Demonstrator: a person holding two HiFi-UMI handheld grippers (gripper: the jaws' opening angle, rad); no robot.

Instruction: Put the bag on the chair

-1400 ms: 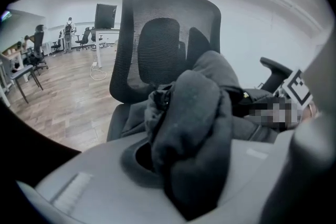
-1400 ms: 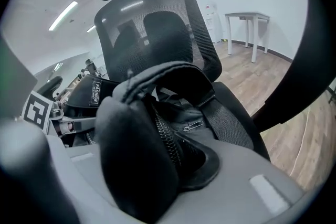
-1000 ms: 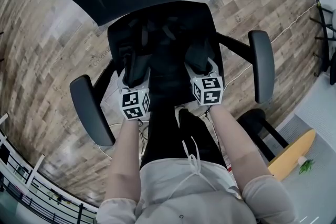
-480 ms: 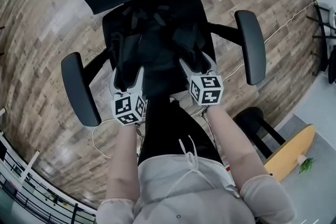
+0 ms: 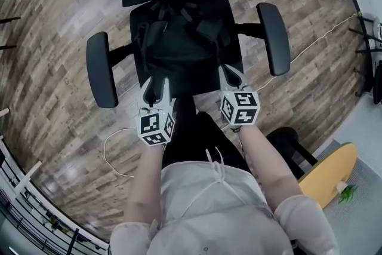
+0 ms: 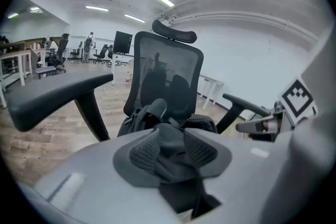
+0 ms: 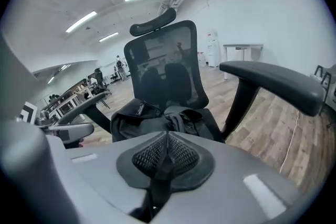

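Black office chair (image 5: 273,39) straight ahead on the wood floor (image 5: 54,68), seat open toward the person. Dark bag (image 5: 179,48) slumped on the seat, back against the backrest and between the two armrests, straps bunched on top. Looks as good as done, judging by that. Left gripper (image 5: 156,85) over the seat's front edge, clear of the bag, jaws about half apart and just now closing, nothing between the pads. Right gripper (image 5: 231,76) alongside at the same edge, jaws pressed together, empty. Remaining step, by judgement: a clean retreat. Keep both claws above seat height and draw straight toward the body, not sideways into the armrests. Watch for a loose strap near the front of the seat; cannot tell from above about any strap overhanging. Confirm the bag's bulk well back from the front edge, being soft and liable to slide. Leave untouched otherwise; no second grab without a visible slump.
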